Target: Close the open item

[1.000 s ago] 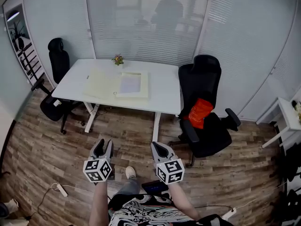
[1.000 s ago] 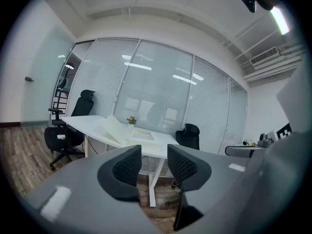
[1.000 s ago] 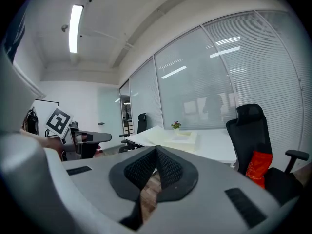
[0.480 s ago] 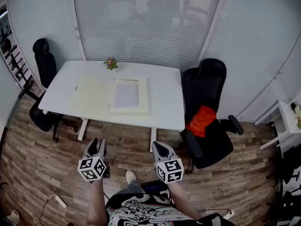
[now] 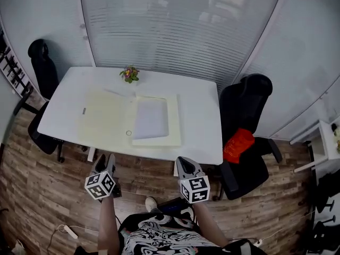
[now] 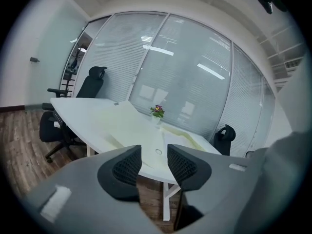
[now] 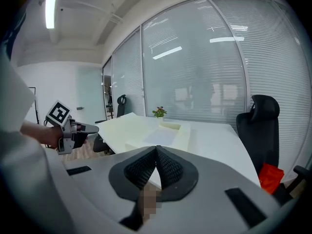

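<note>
Left gripper (image 5: 107, 159) spread, empty; right gripper (image 5: 184, 162) pressed together; open cream folder (image 5: 106, 122) at twelve o'clock on white table (image 5: 201, 116).

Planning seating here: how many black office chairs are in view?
2. One black office chair at the white table's left end; the other at its right end. More may sit outside the views.

White side table (image 5: 322, 145) (cropped at right)

box (image 5: 159, 140): pale yellow, shallow | open, lid (image 5: 103, 118) laid flat leftward | middle of white table (image 5: 199, 116)
</note>
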Demonstrator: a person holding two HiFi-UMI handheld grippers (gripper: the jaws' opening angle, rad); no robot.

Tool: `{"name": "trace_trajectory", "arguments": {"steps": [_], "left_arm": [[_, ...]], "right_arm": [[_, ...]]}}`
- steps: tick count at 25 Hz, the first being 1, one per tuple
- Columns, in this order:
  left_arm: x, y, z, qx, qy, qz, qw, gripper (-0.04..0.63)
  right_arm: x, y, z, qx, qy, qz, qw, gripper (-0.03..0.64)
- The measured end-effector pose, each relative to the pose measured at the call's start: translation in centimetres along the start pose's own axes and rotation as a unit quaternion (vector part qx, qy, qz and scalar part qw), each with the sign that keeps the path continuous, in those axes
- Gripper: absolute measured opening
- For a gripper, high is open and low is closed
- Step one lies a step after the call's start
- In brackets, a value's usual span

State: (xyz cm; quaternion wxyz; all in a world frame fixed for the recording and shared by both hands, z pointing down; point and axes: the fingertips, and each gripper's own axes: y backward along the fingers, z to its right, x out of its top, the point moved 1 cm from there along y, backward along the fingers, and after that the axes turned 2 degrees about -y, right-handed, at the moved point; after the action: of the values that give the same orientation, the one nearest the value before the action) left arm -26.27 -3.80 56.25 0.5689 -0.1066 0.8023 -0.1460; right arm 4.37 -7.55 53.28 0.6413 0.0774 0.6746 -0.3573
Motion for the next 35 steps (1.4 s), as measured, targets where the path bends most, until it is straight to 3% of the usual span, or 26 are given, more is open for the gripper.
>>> {"name": "trace_trajectory", "arguments": {"steps": [10, 13, 17, 22, 28, 35], "left_arm": [[-1.5, -4.6, -5.8, 0.046, 0.072, -0.027, 0.9959, 0.170], [-1.8, -6.0, -6.1, 0.052, 0.086, -0.034, 0.9944, 0.173], [-2.2, -7.6, -6.6, 0.060, 0.135, -0.032, 0.9885, 0.176], [-2.4, -8.6, -7.6, 0.078, 0.176, -0.031, 0.9809, 0.184], [-1.9, -9.2, -8.5, 0.092, 0.190, -0.020, 0.9772, 0.184], [-1.5, -10.2, -8.7, 0.090, 0.176, -0.009, 0.9803, 0.169]], "right_arm": [[-0.4, -3.4, 3.3, -0.020, 0.035, -0.042, 0.998, 0.003], [-0.6, -4.9, 4.2, -0.013, 0.034, -0.053, 0.998, 0.003], [-0.6, -7.4, 4.8, 0.006, 0.068, -0.072, 0.995, 0.003], [-0.8, -9.4, 5.8, 0.026, 0.062, -0.081, 0.994, 0.003], [-2.7, -10.7, 6.1, 0.048, 0.067, -0.109, 0.991, 0.003], [-3.1, -10.9, 6.2, 0.058, 0.051, -0.086, 0.993, 0.004]]}}
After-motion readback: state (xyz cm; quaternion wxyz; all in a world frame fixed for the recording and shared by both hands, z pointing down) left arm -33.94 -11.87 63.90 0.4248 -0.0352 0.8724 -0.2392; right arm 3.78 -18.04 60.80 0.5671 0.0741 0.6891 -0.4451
